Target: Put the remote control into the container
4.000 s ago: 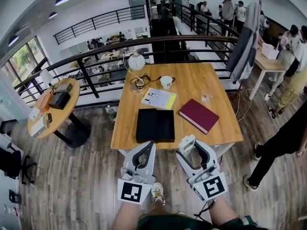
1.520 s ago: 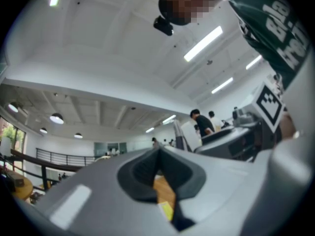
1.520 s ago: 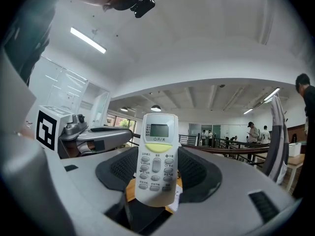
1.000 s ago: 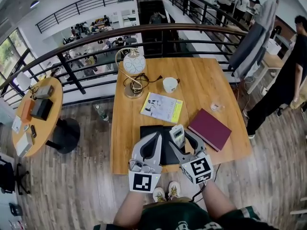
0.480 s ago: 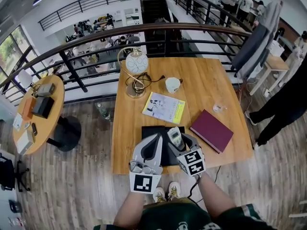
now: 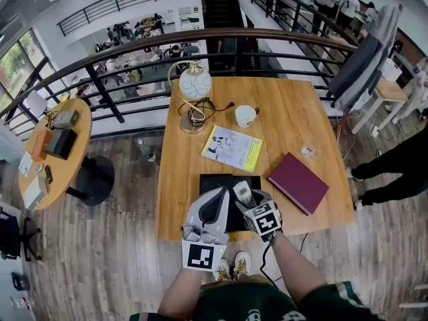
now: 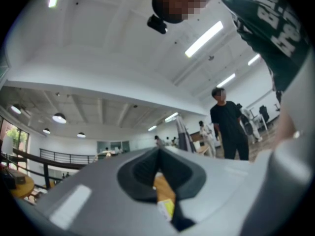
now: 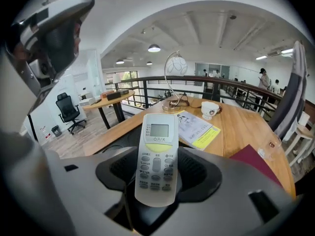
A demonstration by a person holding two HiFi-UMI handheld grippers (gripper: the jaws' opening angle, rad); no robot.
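**A:** What could spoil it from here?

**B:** The right hand-held gripper point(image 6: 249, 204) clamps the remote control point(image 6: 243, 193) by its button end only, and the screen half sticks out free. I'd say a tilt could make it swivel or slip. It might then land on the rim of the container point(image 6: 212, 181) or on the worktop point(image 6: 174, 199).

**A:** And the other one?

**B:** The left hand-held gripper point(image 6: 215, 198) has its jaws together on nothing, just at 9 o'clock of the remote. A knock is possible.

**A:** Which view helps most?

**B:** The head view shows the remote above the black container at the worktop's 6 o'clock edge. The right gripper view shows the grip and the buttons, but the container is only a dark patch there. The left gripper view mostly shows the ceiling.
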